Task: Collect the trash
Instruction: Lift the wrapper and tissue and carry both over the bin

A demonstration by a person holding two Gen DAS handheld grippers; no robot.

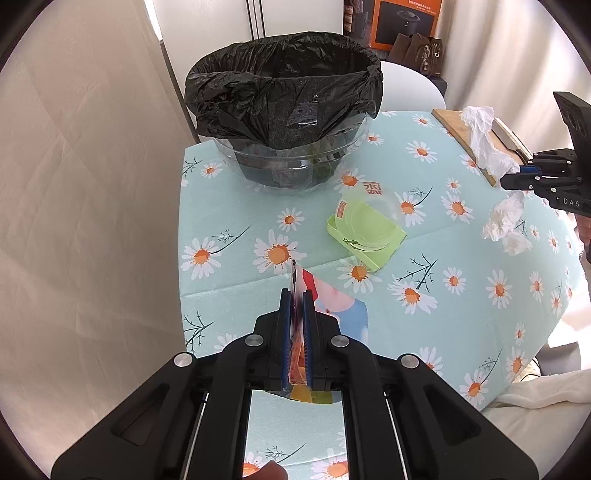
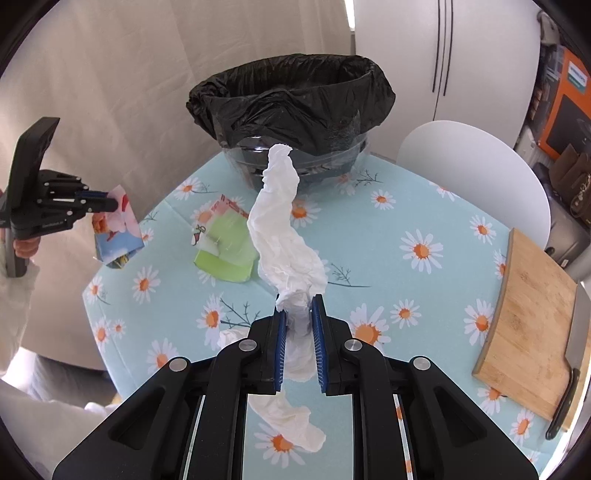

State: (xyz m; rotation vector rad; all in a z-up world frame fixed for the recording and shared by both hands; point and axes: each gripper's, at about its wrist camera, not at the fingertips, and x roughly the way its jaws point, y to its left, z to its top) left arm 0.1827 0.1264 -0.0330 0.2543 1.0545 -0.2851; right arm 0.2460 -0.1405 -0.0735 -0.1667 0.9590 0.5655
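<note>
Left gripper (image 1: 296, 295) jaws clamped on a colourful printed wrapper (image 1: 343, 314), held up off the bench (image 1: 236, 258); in the right wrist view the same gripper sits at far left, at the bench's edge, wrapper hanging from the jaw tips. A fingertip (image 1: 271, 470) shows at the bottom of the left wrist view. Bench has a light blue daisy-print cloth. Centre back: clear plastic bin (image 2: 295, 166) lined with a black trash bag (image 1: 284, 81), bag rim folded over the top, mouth open. In front of the bin, roughly mid-bench, a flattened clear and green plastic package (image 1: 364, 229) lies flat on the cloth, between the two grippers and apart from both. Right gripper (image 2: 298, 306) jaws pinching a long twisted white tissue (image 2: 280, 221); one end sticks out ahead of the jaws toward the bin and, in the right wrist view, overlaps the bin wall and the package's edge, the other end trails below the jaws. Another crumpled bit of white tissue (image 1: 506, 229) shows below that gripper in the left wrist view; cannot tell if it rests on the cloth. Right side: wooden cutting board (image 2: 528, 317) near the bench edge with a knife (image 2: 572, 362) lying along its outer side. White chair back (image 2: 476, 173) behind the bench at right, cream curtain (image 1: 81, 184) at left, orange box (image 1: 399, 22) and a brown bag (image 1: 417, 51) in the far corner.
</note>
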